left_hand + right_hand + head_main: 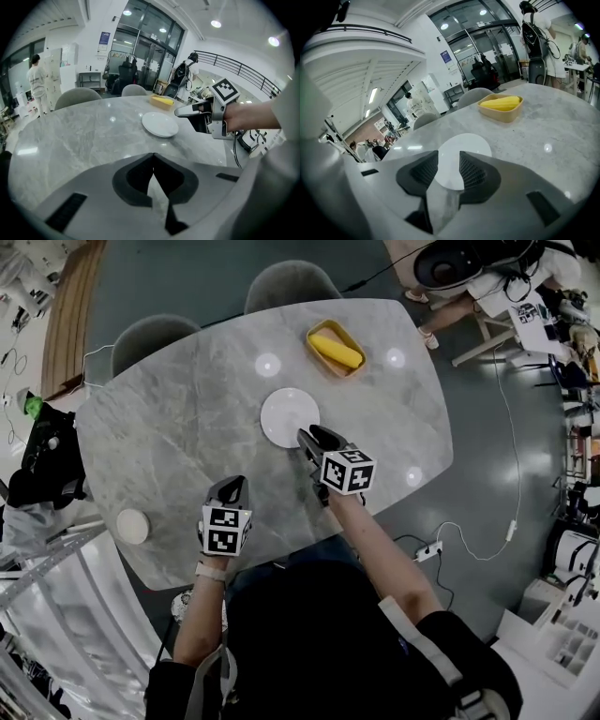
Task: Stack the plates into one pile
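Observation:
A white plate [289, 414] lies near the middle of the grey marble table [169, 427]; I cannot tell whether more plates lie under it. My right gripper [306, 436] hovers just off its near right rim, apart from it. In the right gripper view the right gripper [448, 155] stands open, the plate [467, 140] showing beyond the gap and nothing pressed between the pads. My left gripper [232, 485] is nearer the table's front edge, shut and empty [152, 158]. The left gripper view shows the plate [160, 124] with the right gripper [186, 111] beside it.
A yellow tray [335, 348] holding a banana sits at the far side of the table. A small cream round dish [132, 526] rests near the front left edge. Two grey chairs [155, 334] stand behind the table. Cables and a power strip [427, 551] lie on the floor at right.

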`<state>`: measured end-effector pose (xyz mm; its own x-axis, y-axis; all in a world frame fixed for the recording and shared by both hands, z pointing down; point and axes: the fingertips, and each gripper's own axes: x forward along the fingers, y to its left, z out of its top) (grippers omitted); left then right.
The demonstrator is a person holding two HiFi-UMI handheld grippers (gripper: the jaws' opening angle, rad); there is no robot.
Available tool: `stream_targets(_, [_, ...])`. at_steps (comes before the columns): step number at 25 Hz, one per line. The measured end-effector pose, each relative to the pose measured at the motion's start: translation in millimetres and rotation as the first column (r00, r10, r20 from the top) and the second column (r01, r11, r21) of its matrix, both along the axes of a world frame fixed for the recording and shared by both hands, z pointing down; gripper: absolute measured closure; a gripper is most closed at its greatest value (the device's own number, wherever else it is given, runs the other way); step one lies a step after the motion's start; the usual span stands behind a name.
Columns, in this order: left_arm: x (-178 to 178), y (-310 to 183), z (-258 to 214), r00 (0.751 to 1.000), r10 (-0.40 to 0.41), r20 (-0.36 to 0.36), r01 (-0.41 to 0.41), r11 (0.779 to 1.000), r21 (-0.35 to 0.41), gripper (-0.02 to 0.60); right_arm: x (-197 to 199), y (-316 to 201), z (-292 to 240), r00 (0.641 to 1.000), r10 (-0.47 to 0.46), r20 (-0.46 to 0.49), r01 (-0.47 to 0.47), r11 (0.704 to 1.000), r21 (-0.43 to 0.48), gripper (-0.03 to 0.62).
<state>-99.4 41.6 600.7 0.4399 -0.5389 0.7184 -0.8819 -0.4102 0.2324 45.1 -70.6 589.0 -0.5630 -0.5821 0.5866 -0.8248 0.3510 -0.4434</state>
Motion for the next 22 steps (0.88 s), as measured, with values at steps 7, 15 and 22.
stream_targets(7, [-25,8,-38,1.000,-0.024,0.006,0.023,0.995,0.092,0.572,-27,29,-44,0.997,-0.079,-0.018,0.080,0.994,0.071,0.520])
stream_targets(15, [-50,14,-98,0.998,-0.057,-0.009,0.058,0.980,0.191,0.572,-56,60,-111,0.980,-0.174,-0.101,0.191,0.961,0.201,0.557])
stream_targets(22, [-72,13,-162,0.997,-0.070,-0.030,0.075,0.956,0.282,0.572,-78,83,-171,0.965,-0.231,-0.122,0.257,0.923,0.286,0.559])
